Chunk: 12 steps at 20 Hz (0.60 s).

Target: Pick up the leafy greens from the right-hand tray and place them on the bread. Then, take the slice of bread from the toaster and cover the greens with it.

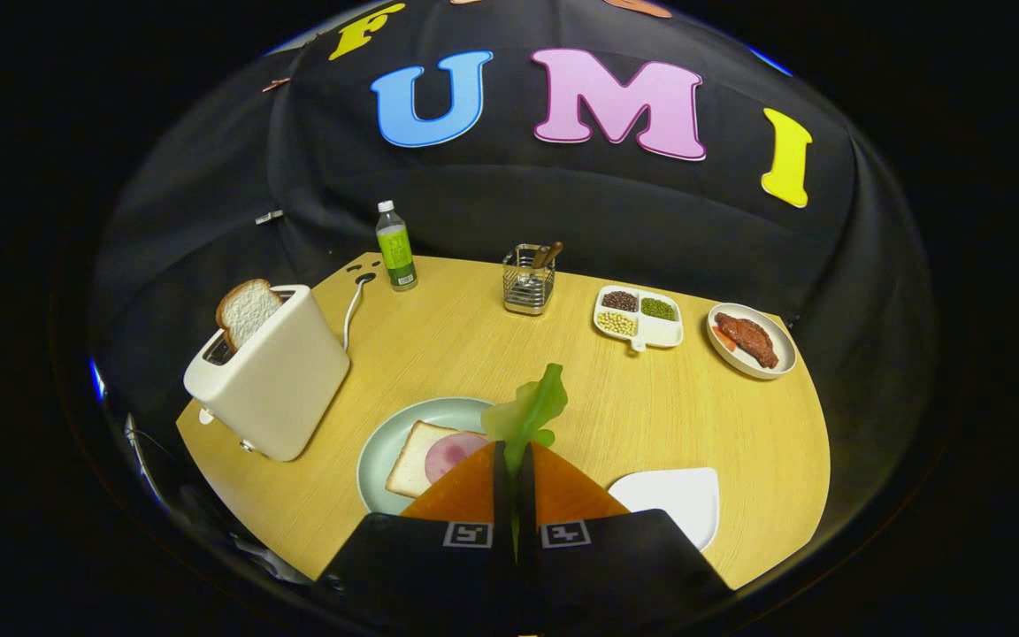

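Two fingers of the tool (515,460) are pressed together on the greens (534,409), leaf sticking out ahead, raised over the counter (439,345), probably for carrying to the bread (412,456) on the plate (379,453) just left. Another slice (246,310) waits in the toaster (275,376).

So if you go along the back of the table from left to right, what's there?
Toaster with a bread slice sticking up, bottle, wire holder, divided bean dish, plate of meat. Nearer, the fingers are shut on the leafy greens.
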Each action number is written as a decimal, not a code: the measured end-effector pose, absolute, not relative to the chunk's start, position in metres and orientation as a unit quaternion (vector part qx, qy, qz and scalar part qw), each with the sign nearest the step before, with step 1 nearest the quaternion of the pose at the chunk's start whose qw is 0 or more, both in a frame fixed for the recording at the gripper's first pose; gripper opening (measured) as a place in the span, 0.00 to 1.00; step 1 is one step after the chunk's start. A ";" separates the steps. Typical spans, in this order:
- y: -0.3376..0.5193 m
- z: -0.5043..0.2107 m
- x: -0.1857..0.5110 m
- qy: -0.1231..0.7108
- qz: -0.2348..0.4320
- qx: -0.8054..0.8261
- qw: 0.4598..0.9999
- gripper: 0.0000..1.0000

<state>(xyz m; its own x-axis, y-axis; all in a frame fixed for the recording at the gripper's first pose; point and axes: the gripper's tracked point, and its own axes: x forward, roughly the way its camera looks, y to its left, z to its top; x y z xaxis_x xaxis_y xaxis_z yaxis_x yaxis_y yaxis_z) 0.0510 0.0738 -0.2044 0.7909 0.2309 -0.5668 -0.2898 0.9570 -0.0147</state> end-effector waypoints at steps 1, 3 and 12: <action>0.080 -0.208 0.052 0.295 0.140 -0.051 0.944 0.05; 0.094 -0.218 0.053 0.302 0.145 -0.046 0.941 0.05; 0.129 -0.258 0.061 0.339 0.149 -0.077 0.926 0.09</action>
